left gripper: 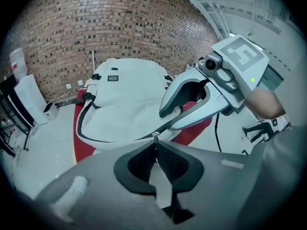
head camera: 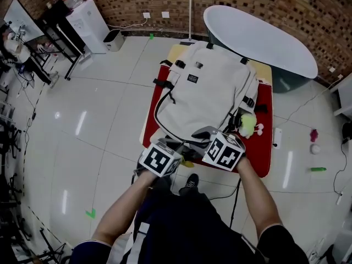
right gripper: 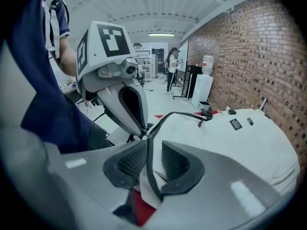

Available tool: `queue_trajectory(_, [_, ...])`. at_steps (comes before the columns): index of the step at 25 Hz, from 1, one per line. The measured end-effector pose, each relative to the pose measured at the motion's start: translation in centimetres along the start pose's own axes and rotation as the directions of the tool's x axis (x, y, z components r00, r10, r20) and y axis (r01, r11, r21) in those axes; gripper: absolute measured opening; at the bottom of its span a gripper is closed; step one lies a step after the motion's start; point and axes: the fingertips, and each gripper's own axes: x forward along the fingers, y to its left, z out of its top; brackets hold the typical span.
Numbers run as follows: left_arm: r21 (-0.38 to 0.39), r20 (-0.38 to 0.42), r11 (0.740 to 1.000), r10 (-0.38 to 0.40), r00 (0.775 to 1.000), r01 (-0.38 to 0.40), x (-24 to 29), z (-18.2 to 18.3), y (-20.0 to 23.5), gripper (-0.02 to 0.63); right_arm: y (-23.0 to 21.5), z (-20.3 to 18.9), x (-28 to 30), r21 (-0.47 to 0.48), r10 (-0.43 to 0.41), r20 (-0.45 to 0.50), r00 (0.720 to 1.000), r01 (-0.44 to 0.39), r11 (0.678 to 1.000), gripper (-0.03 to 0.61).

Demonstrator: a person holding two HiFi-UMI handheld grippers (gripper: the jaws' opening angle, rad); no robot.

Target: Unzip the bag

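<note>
My left tool is pinched almost completely together. Its pads are closed on the small metal zipper pull, whose tip pokes out just past the jaw ends. My right tool stands at a middling width. The dark zipper track runs up between its pads and lies against the left-hand one. Pale fabric shows in the rest of the gap, and from here the pads do not look clamped on anything.

From the head view, both tools meet at the near end of the bag, with their marker cubes side by side and my forearms reaching in from below. The right gripper view shows the left tool's nose coming in right at the spot where the track enters my right jaws.

The bag is a light grey backpack lying flat on a surface with a red cover, its far end pointing toward the brick wall. The zipper shows as a dark line curving along the bag's left side. Black buckles and strap ends sit along its edges, and a small black label sits near the far end.

A yellow-green fluffy toy rests on the red cover, touching the bag's near right corner. A white oval top stands just beyond the far end.
</note>
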Motion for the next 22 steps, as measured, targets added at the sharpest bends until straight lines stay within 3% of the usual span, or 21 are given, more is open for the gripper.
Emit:
queue_trajectory(4, [0.014, -0.021, 1.000, -0.007, 1.000, 0.008, 0.5, -0.6, -0.3, 0.015, 0.3, -0.3, 0.5, 0.004, 0.081, -0.058, 0.995, -0.081, 0.997, 0.095])
queue_trajectory(7, [0.021, -0.016, 1.000, 0.012, 1.000, -0.011, 1.0, -0.9, 0.0, 0.017, -0.2, -0.1, 0.4, 0.050, 0.101, -0.038, 0.994, -0.100, 0.994, 0.087])
queue_trajectory(11, [0.041, -0.043, 0.998, 0.047, 0.998, -0.045, 2.8, -2.1, 0.6, 0.028, 0.5, -1.5, 1.5, 0.067, 0.132, -0.079, 0.988, -0.127, 0.990, 0.087])
queue_trajectory(14, [0.042, -0.063, 0.999, 0.027, 0.998, -0.024, 4.2, -2.9, 0.1, 0.062, 0.8, -2.1, 2.0, 0.070, 0.130, -0.089, 0.988, -0.124, 0.990, 0.081])
queue_trajectory(18, [0.051, -0.095, 0.998, 0.026, 0.995, -0.022, 5.0, -3.5, 0.3, 0.029, 1.0, -2.5, 2.4, 0.039, 0.123, -0.119, 0.985, -0.119, 0.992, 0.069])
queue_trajectory(22, [0.055, -0.046, 0.998, 0.021, 0.999, -0.018, 2.2, -2.0, 0.5, 0.017, 1.1, -2.0, 2.0, 0.016, 0.113, -0.104, 0.988, -0.112, 0.994, 0.074])
